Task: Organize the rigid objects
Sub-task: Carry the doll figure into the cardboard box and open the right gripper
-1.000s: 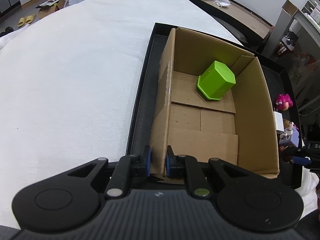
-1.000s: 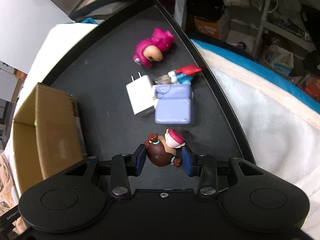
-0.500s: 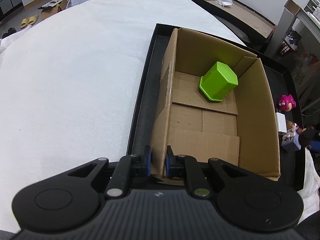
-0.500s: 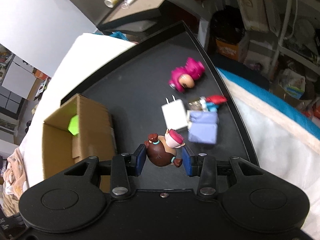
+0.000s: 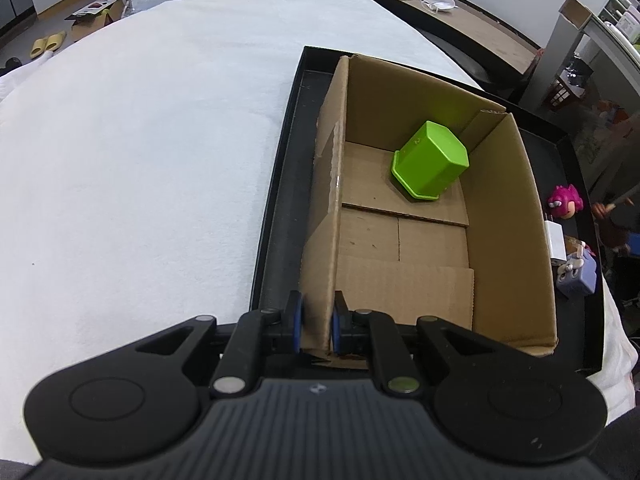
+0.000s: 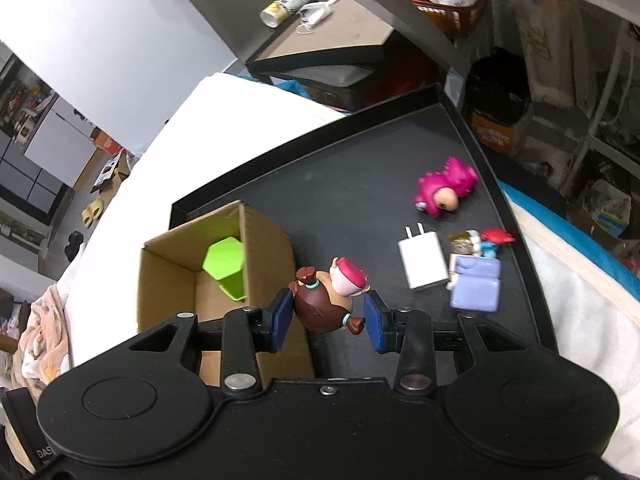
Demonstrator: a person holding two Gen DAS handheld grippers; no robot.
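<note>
My left gripper [image 5: 317,322] is shut on the near left wall of an open cardboard box [image 5: 504,216] that stands in a black tray [image 5: 276,208]. A green plastic cup [image 5: 430,160] lies upside down at the box's far end. My right gripper [image 6: 327,316] is shut on a brown figurine with a pink cap [image 6: 326,300] and holds it raised above the tray [image 6: 352,168], just right of the box [image 6: 168,264]. On the tray lie a pink toy [image 6: 444,192], a white charger [image 6: 423,263] and a lavender block toy [image 6: 476,290].
The tray rests on a white bedcover [image 5: 140,152]. A dark side table [image 6: 332,40] with a cup and a mask stands behind. Cluttered shelves [image 6: 580,100] fill the right side. The small toys show at the right of the box [image 5: 566,204].
My right gripper has lifted the brown figurine off the tray and moved it up and left toward the box. My left gripper keeps its hold on the box wall.
</note>
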